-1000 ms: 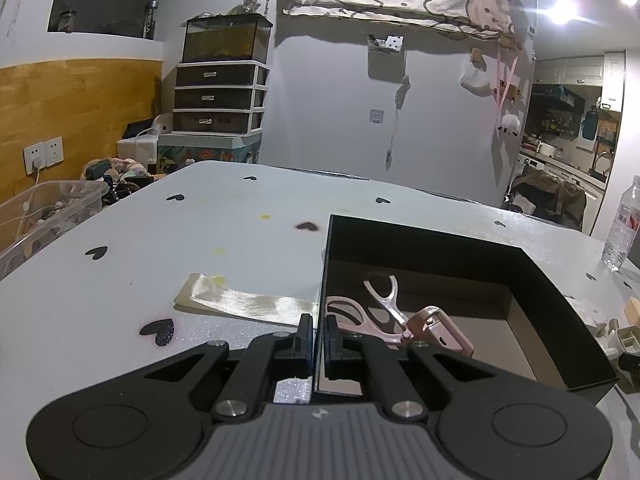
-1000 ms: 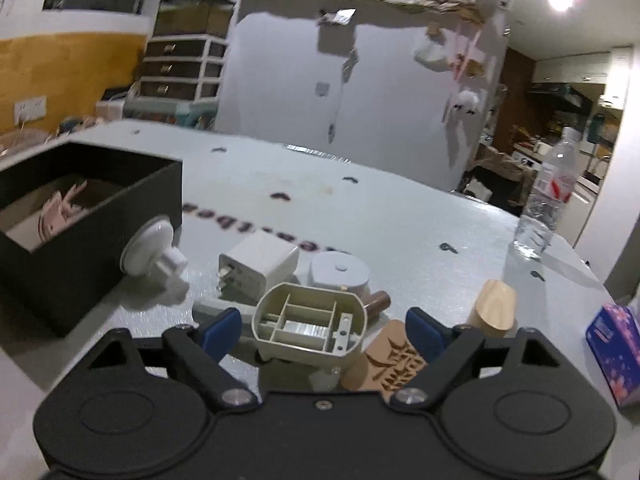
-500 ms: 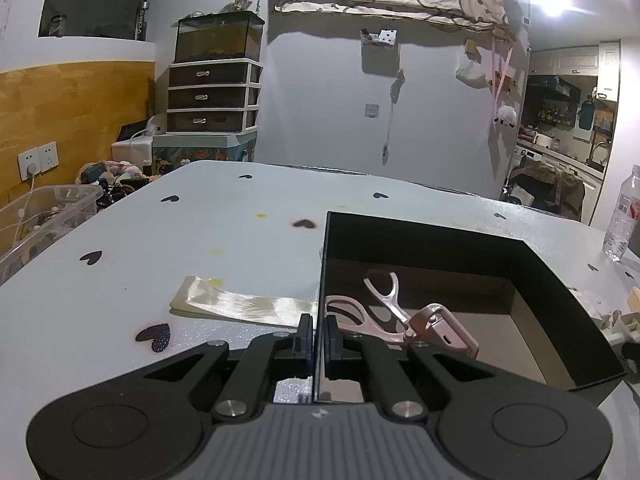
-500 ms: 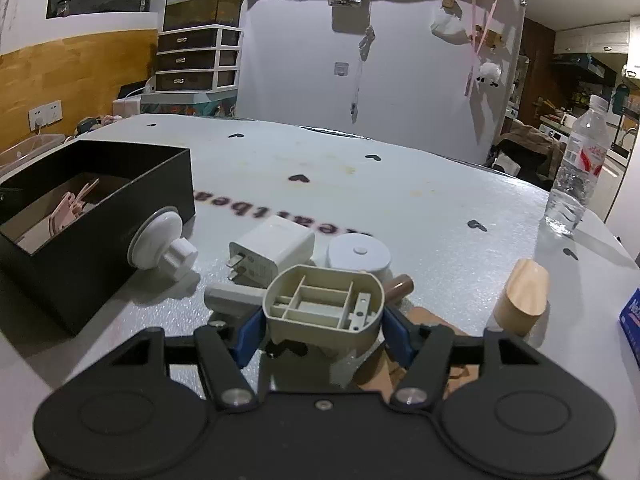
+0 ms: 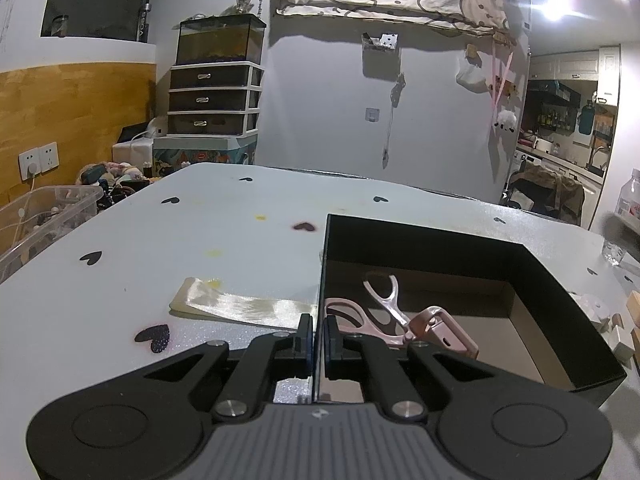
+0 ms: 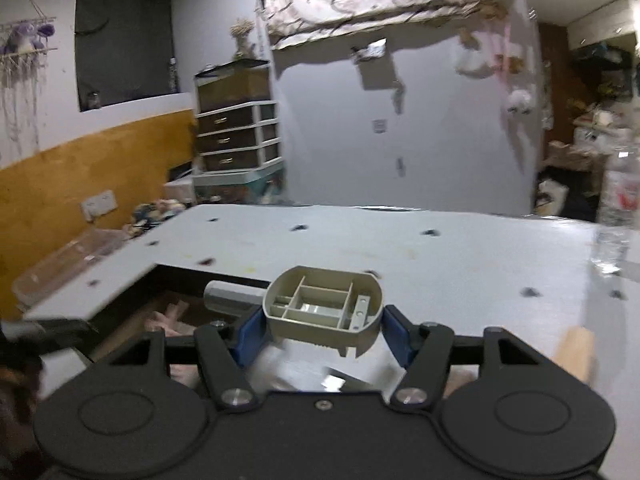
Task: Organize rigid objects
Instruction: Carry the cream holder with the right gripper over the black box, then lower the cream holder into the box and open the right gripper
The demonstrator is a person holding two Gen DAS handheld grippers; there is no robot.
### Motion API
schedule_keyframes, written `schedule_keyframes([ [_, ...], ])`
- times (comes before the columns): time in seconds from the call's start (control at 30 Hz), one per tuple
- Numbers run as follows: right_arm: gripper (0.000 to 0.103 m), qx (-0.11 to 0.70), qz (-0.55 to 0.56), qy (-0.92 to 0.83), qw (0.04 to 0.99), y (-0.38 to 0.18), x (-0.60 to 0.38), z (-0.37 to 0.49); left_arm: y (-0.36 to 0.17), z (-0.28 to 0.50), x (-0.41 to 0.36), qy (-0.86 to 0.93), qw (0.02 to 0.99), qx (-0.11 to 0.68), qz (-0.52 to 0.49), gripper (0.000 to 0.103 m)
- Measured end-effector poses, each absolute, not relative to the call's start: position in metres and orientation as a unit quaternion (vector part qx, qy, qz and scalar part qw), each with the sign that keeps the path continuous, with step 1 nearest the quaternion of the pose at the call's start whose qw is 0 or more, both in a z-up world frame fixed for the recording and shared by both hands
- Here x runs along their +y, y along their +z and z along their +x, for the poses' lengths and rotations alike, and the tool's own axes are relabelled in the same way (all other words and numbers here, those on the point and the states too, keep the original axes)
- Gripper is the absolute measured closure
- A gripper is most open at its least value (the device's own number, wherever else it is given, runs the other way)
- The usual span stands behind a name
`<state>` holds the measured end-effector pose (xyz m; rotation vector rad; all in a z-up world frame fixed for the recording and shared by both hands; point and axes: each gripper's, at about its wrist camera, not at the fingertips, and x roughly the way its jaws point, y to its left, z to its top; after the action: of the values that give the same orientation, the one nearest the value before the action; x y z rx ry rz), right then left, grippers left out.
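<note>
A black open box stands on the pale table; pink scissors and a pink clip-like item lie inside. My left gripper is shut on the box's near left wall. My right gripper is shut on a beige plastic part with inner compartments and a grey stub, held in the air to the right of the box. The pink items show blurred in the box below.
A cream ribbon strip lies left of the box. Small white and wooden items sit at the box's right side. A wooden block and a water bottle are at the right. A clear bin stands beyond the table's left edge.
My right gripper closed on the beige part, lifted it off the table and swung left toward the box. My left gripper stayed shut on the box wall.
</note>
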<state>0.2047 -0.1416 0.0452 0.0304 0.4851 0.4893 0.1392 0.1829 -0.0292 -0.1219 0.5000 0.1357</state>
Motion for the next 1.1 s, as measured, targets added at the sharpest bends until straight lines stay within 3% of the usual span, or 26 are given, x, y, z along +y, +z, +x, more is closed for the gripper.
schedule_keyframes([
  [0.57, 0.039, 0.394, 0.017, 0.211, 0.894, 0.026, -0.005, 0.269, -0.029, 0.139, 0.188, 0.059, 0.964, 0.246, -0.078, 0.098],
  [0.9, 0.038, 0.390, -0.025, 0.151, 0.908, 0.011, 0.019, 0.281, -0.029, 0.140, 0.189, 0.056, 0.965, 0.245, -0.080, 0.098],
  [1.0, 0.028, 0.389, -0.032, 0.153, 0.908, 0.010, 0.021, 0.280, -0.029, 0.140, 0.190, 0.054, 0.965, 0.246, -0.078, 0.098],
  [1.1, 0.027, 0.398, -0.029, 0.171, 0.901, 0.011, 0.022, 0.277, -0.029, 0.140, 0.191, 0.052, 0.965, 0.246, -0.079, 0.098],
])
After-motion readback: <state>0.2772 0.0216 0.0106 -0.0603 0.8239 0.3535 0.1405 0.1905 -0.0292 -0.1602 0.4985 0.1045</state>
